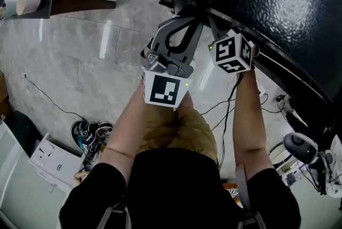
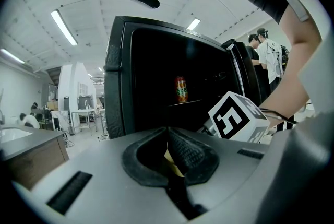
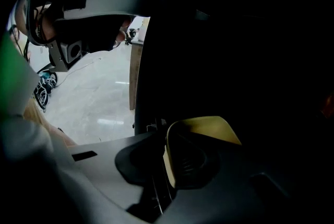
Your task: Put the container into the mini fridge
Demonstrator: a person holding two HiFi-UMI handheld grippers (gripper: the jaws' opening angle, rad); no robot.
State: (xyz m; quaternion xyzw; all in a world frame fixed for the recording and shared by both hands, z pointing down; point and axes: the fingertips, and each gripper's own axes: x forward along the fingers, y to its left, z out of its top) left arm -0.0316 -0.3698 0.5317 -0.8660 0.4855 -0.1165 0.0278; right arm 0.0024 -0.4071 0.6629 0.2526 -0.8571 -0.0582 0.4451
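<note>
Your left hand-held gripper (image 2: pixel 168 139) has its jaws pressed together on nothing. Your right hand-held gripper (image 3: pixel 164 139) is likewise closed and empty, close against the black mini fridge (image 2: pixel 117 82). The orange-and-red container (image 2: pixel 181 89) stands upright on a shelf (image 2: pixel 180 104) inside it.

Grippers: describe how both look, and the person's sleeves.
The left gripper and right gripper have grey bodies and black ribbed pads with yellowish backing. Each carries a white cube with black square markers. The sleeves are short and black.
</note>
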